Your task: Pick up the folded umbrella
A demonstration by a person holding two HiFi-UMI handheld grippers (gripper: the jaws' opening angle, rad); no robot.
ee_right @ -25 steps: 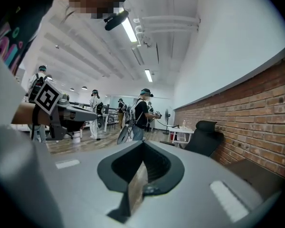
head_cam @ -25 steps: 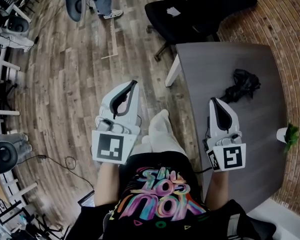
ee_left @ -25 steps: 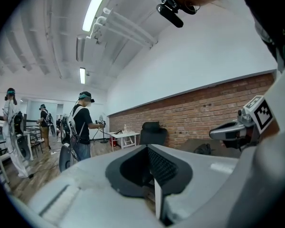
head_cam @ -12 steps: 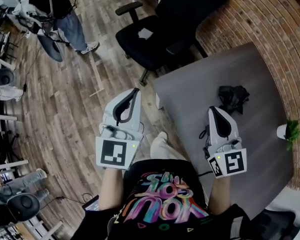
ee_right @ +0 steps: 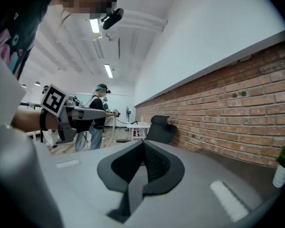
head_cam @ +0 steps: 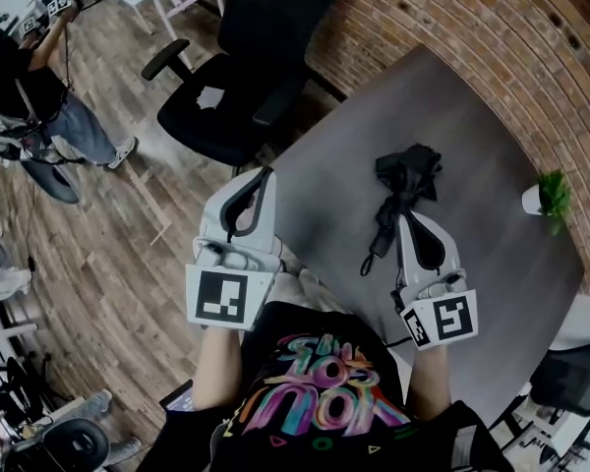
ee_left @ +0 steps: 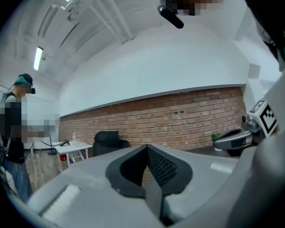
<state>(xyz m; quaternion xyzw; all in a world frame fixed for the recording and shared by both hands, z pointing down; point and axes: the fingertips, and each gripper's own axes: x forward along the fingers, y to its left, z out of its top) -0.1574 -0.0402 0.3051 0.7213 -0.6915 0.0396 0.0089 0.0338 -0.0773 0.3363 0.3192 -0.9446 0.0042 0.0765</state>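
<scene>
The folded black umbrella lies on the grey table, its strap trailing toward me. My right gripper is over the table just short of the umbrella's near end, shut with nothing in it. The right gripper view shows those jaws closed together and looks level across the room, the umbrella out of sight. My left gripper hangs at the table's left edge, also shut and empty. Its jaws meet at the tip in the left gripper view.
A black office chair stands beside the table's far left corner. A small potted plant sits at the table's right edge near the brick wall. A person stands on the wooden floor at the far left.
The view has swung from the floor toward the table and brick wall. Both grippers moved with it. The right gripper's tip now sits close to the umbrella; the left reached the table's edge.
</scene>
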